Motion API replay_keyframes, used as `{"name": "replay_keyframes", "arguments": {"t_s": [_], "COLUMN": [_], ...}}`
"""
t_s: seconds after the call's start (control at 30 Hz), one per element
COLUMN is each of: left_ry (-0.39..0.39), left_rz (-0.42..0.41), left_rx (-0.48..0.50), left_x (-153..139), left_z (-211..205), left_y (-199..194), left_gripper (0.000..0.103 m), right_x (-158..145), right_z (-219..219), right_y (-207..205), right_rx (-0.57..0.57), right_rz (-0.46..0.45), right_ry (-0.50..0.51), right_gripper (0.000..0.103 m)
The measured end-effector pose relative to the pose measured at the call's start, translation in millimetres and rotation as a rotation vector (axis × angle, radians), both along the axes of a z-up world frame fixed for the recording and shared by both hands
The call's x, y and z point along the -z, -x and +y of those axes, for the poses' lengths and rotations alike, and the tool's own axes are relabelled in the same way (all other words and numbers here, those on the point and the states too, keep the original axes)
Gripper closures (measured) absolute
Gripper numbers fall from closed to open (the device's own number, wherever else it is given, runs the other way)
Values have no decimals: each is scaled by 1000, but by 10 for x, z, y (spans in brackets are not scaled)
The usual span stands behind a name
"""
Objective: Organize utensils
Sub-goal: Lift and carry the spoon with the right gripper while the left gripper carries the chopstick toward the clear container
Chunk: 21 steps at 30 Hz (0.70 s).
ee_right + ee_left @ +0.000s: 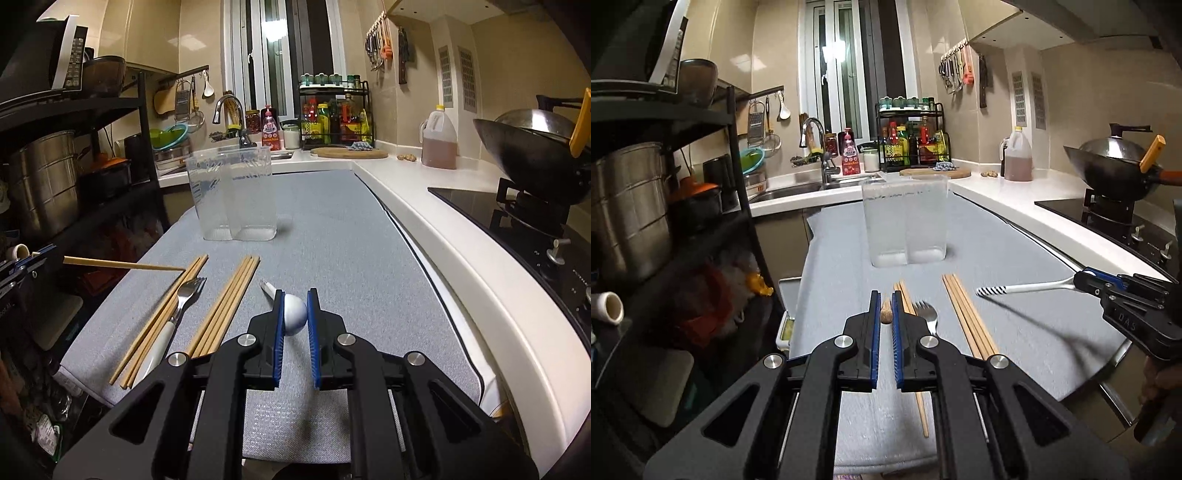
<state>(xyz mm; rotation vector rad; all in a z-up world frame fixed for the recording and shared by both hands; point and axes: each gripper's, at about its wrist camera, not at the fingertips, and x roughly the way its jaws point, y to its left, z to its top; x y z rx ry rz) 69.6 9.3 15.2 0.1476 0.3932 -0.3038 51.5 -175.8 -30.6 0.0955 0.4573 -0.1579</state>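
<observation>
My left gripper (885, 308) is shut on one wooden chopstick (886, 312), seen end-on; in the right wrist view that chopstick (122, 264) sticks out level above the mat. My right gripper (295, 308) is shut on the bowl of a white spoon (294, 314); its striped handle (1015, 288) points left above the mat. A clear two-compartment holder (905, 221) stands upright at the far middle of the grey mat (1015, 332). A fork (926, 314) lies between loose chopsticks (905, 295) and a bundle of several chopsticks (967, 314).
A black shelf rack (665, 221) with pots stands on the left. A white counter (1052, 206) runs along the right with a hob and wok (1115, 166), an oil jug (1018, 157) and a cutting board (934, 171). A sink with tap (812, 147) lies behind.
</observation>
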Motion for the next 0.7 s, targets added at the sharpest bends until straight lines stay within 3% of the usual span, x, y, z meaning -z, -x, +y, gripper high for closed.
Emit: {"name": "replay_keyframes", "arguments": {"t_s": [0.5, 0.7], "left_ry": [-11, 3], "left_rz": [103, 192], "left_rx": [18, 49], "left_x": [-466, -689], "left_z": [-12, 15], "left_y": [-589, -882], "left_gripper": [97, 97], "right_x": [-517, -793], "right_z": [-118, -143], "right_y": [-444, -671], "right_rx": [24, 15], "right_rz": [-40, -44], "right_ry": [19, 39], "right_gripper": [91, 91]}}
